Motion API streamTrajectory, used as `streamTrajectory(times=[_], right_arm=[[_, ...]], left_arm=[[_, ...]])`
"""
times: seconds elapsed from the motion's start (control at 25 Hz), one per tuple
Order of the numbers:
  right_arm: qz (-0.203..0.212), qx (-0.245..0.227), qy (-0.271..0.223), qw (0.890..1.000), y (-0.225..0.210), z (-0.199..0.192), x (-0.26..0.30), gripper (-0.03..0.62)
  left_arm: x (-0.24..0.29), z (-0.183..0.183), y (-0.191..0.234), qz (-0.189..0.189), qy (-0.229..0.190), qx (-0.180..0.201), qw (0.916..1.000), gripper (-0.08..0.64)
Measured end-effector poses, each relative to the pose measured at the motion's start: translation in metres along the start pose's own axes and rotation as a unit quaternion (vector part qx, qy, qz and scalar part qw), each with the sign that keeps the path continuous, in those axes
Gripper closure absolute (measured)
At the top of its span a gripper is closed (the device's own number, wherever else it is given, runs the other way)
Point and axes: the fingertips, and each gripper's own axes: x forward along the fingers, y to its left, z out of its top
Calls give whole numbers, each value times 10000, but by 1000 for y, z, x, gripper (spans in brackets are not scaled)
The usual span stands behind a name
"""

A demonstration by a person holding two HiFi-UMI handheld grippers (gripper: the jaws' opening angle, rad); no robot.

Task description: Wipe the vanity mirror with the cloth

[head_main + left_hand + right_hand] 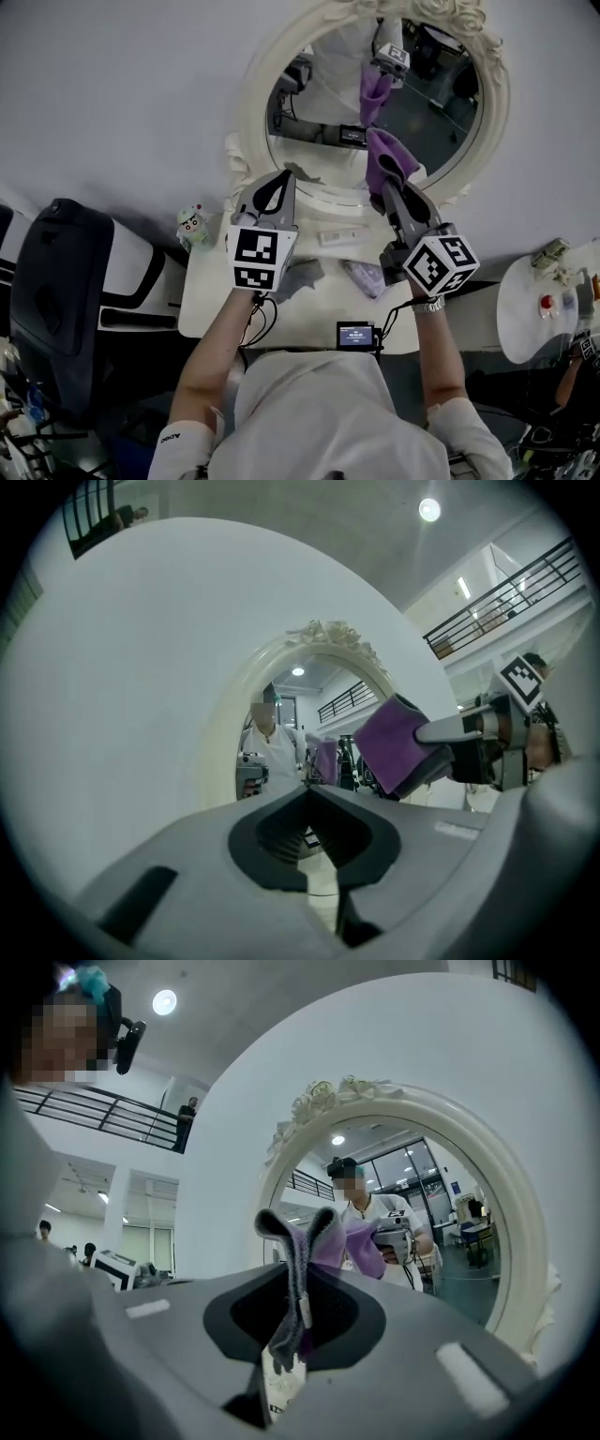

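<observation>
While the right gripper (392, 192) clamps the folded purple cloth (390, 157) near the oval, cream-framed vanity mirror (251, 112), seemingly short of the glass, pressing it on comes next; the left gripper (279, 180) is closed and empty.

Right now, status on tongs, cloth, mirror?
Left tongs shut, empty. Right tongs shut on purple cloth, held up at mirror. Nothing visible in the way.

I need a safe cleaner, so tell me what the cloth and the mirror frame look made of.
Cloth: soft, matt fabric, perhaps microfibre, purple with a grey side; it folds and droops limply. Mirror frame: cream, smooth, moulded roses on top; likely painted resin, plaster or wood, which one the look leaves open.
</observation>
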Motion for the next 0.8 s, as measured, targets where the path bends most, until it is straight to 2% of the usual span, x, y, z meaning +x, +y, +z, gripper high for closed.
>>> streamTrajectory(times=[0.28,0.44,0.6,0.8], right_arm=[[189,-31,-259,9995,12,62,53,546],[414,-64,-397,9983,28,93,79,546],[459,-180,-580,9971,41,120,100,546],[508,-48,-723,9961,48,144,117,546]], left_arm=[[-7,34,12,99,-209,107,9997,557],[-21,57,13,-16,-406,-31,9992,557],[-35,69,12,-40,-486,81,9988,555],[-51,78,11,6,-587,180,9981,555]])
